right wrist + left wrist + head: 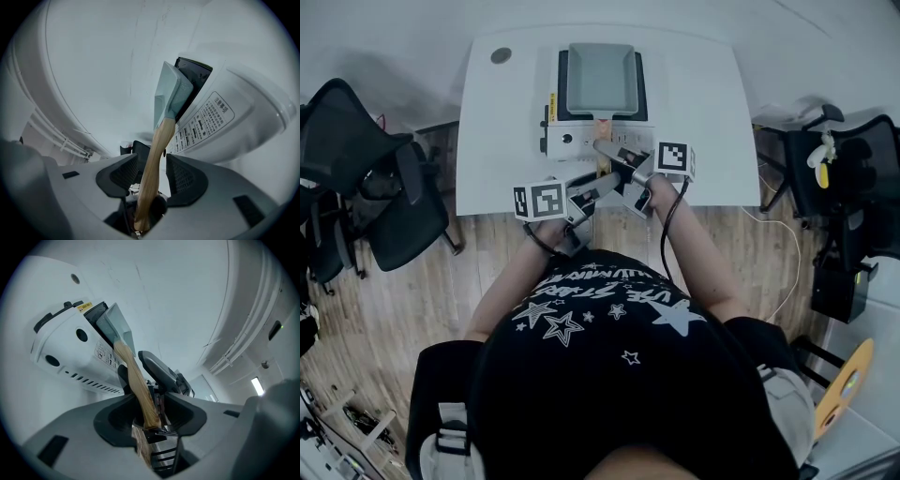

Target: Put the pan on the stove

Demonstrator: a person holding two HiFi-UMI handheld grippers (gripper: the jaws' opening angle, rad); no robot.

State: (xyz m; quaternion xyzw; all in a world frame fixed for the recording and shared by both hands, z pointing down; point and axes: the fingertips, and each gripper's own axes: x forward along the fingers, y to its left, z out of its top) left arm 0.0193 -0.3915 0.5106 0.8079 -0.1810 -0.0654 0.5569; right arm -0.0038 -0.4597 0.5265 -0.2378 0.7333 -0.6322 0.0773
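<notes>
The rectangular grey-green pan (600, 77) sits flat on the black top of the white portable stove (567, 141), ahead of both grippers, with its wooden handle (601, 125) reaching back over the stove's front panel towards them. The right gripper (152, 171) has its jaws apart on either side of that handle. The wood runs up between the ribbed pads with a clear gap on each side, so nothing presses on it. The left gripper (149, 403) comes in from the other side, lower down and closer to the handle's free end. Its jaws also straddle the wood and stand apart. The handle lies nearer its right pad, with a dark gap showing at the left pad, and no firm clamp can be seen. In the head view the two grippers converge from left and right just in front of the stove's control panel, their tips close together around the handle and their marker cubes pointing outward. The stove stands on a white surface (703, 103) that stretches beyond and to both sides of the grippers. A black office chair (366, 159) stands well off to the left gripper's side, on a wooden floor (422, 281).
</notes>
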